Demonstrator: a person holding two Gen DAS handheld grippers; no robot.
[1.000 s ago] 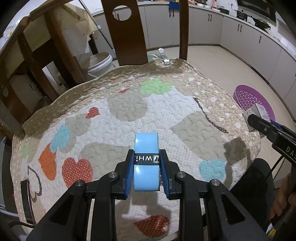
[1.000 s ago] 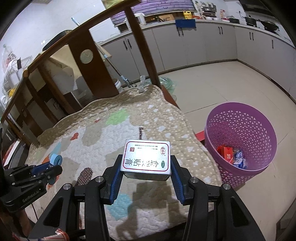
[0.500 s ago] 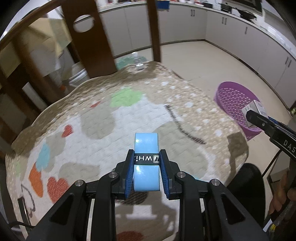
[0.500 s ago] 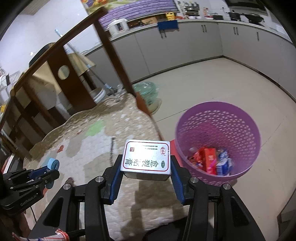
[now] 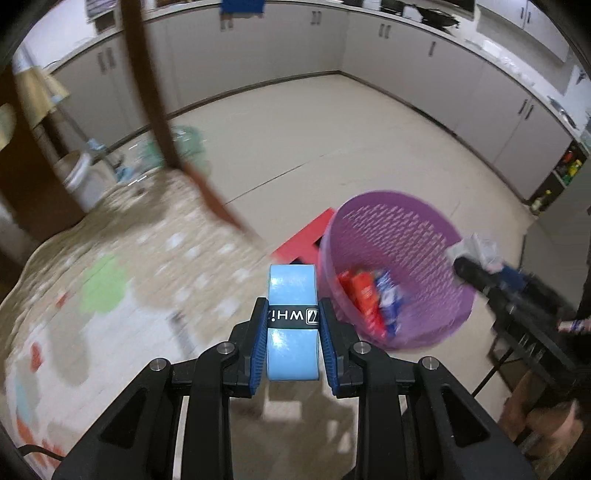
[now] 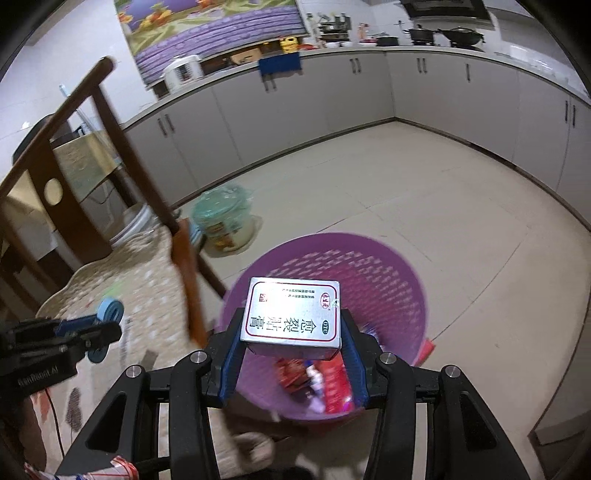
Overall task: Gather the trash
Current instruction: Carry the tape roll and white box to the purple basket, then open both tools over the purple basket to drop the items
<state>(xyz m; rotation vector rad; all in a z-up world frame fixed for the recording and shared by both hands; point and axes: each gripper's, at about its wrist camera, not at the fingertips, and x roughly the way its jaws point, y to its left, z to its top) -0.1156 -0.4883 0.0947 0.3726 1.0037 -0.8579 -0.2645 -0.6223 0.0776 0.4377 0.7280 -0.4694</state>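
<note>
Right gripper (image 6: 291,332) holds box (image 6: 293,316) over purple basket (image 6: 388,273). Left gripper (image 5: 293,332) squeezes blue roll (image 5: 293,325), basket ahead-right.

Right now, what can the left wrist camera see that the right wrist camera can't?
Only the left wrist view shows the black band printed WHIZ across the blue tape roll, and the green patch on the quilted chair cushion.

Only the right wrist view shows the Chinese print on top of the silver box, the blue towel, the pots on the stove and the white rice cooker.

Both show the purple basket with red and blue wrappers inside, the brown chair post, and each gripper clamped on its item.
</note>
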